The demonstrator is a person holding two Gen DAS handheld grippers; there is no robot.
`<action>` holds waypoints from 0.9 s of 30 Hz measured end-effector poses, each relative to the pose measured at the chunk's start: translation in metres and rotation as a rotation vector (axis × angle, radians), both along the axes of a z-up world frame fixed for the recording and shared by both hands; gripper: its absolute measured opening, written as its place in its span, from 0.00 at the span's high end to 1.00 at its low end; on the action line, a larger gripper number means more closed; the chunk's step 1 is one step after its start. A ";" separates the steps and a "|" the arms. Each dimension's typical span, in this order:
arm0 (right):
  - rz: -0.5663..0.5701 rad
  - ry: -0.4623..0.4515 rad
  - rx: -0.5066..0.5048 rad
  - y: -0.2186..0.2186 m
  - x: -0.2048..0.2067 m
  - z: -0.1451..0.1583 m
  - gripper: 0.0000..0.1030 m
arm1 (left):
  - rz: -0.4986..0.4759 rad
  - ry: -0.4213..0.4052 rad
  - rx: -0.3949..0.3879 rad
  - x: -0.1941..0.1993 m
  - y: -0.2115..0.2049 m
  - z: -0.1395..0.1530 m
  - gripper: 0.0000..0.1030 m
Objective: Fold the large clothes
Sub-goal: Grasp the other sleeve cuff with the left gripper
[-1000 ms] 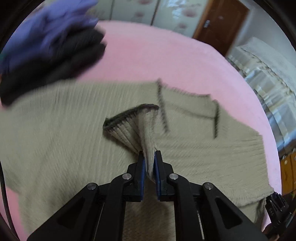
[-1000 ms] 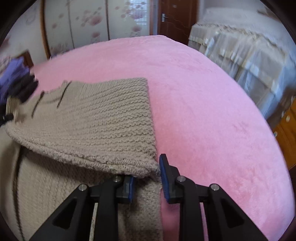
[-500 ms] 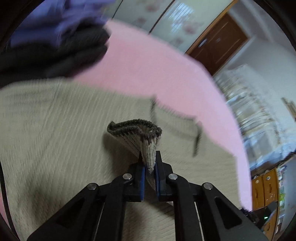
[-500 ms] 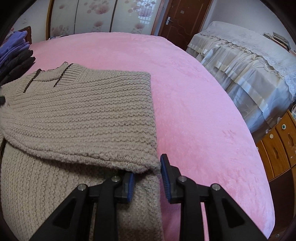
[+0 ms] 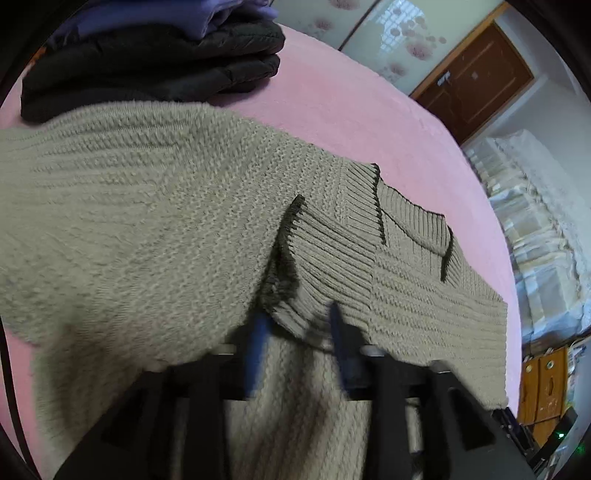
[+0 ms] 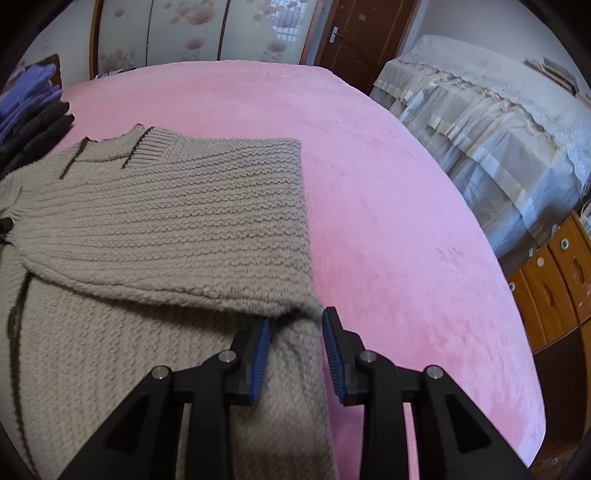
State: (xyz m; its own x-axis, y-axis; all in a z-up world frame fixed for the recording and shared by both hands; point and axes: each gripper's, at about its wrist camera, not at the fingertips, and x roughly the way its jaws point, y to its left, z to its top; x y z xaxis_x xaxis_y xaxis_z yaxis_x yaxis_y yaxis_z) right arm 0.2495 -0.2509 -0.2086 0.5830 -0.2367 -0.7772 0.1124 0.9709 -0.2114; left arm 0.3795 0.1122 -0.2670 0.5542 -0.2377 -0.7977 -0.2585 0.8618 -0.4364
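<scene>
Beige knit sweater [image 6: 155, 229] lies flat on the pink bedspread [image 6: 388, 206], filling the left and lower half of the right wrist view. Its folded right edge runs straight down the frame's middle to the right gripper [image 6: 295, 325]. Right of that edge: bare pink cover all the way to the bed's rim.

Right gripper: jaws opening, blue pads [image 6: 262, 343] standing either side of the sweater's lower folded corner; knit between them, whether the pads touch it I cannot tell.

Left gripper [image 5: 299, 325], lower centre of the left wrist view, blurred: jaws opening, spread apart. The dark-trimmed ribbed cuff [image 5: 291, 258] lies on the sweater body just above the tips, not pinched. Dark-edged collar [image 5: 413, 229] to the right of it.

Around: stack of folded clothes [image 5: 155, 62], black with purple on top, at upper left, touching or just overlapping the sweater's far edge. Bare pink strip beyond the collar toward the upper right.

Off the bed: second bed with pale lace cover [image 6: 480, 118] upper right, wooden drawers [image 6: 557, 280] at right edge, brown door [image 6: 354, 40] at top, floral wardrobe panels [image 6: 192, 33] top left.
</scene>
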 end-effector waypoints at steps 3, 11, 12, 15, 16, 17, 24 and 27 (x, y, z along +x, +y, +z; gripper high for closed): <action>-0.015 -0.016 0.037 0.002 -0.011 0.012 0.72 | 0.022 -0.014 0.111 -0.007 0.001 0.027 0.18; 0.003 -0.062 0.162 0.033 -0.047 0.059 0.72 | -0.075 -0.044 0.187 -0.046 -0.015 0.089 0.18; 0.007 -0.068 0.171 0.039 -0.052 0.065 0.72 | -0.088 -0.053 0.198 -0.054 -0.018 0.100 0.18; 0.027 -0.085 0.215 0.056 -0.069 0.085 0.72 | -0.127 -0.077 0.215 -0.085 -0.026 0.126 0.17; 0.034 -0.088 0.240 0.063 -0.076 0.092 0.72 | -0.140 -0.083 0.213 -0.096 -0.024 0.133 0.16; 0.037 -0.090 0.251 0.067 -0.081 0.096 0.72 | -0.147 -0.086 0.216 -0.107 -0.026 0.140 0.16; 0.064 -0.105 0.311 0.106 -0.120 0.127 0.72 | -0.145 -0.129 0.215 -0.183 -0.024 0.173 0.14; 0.081 -0.104 0.323 0.122 -0.135 0.133 0.72 | -0.126 -0.148 0.203 -0.207 -0.015 0.176 0.12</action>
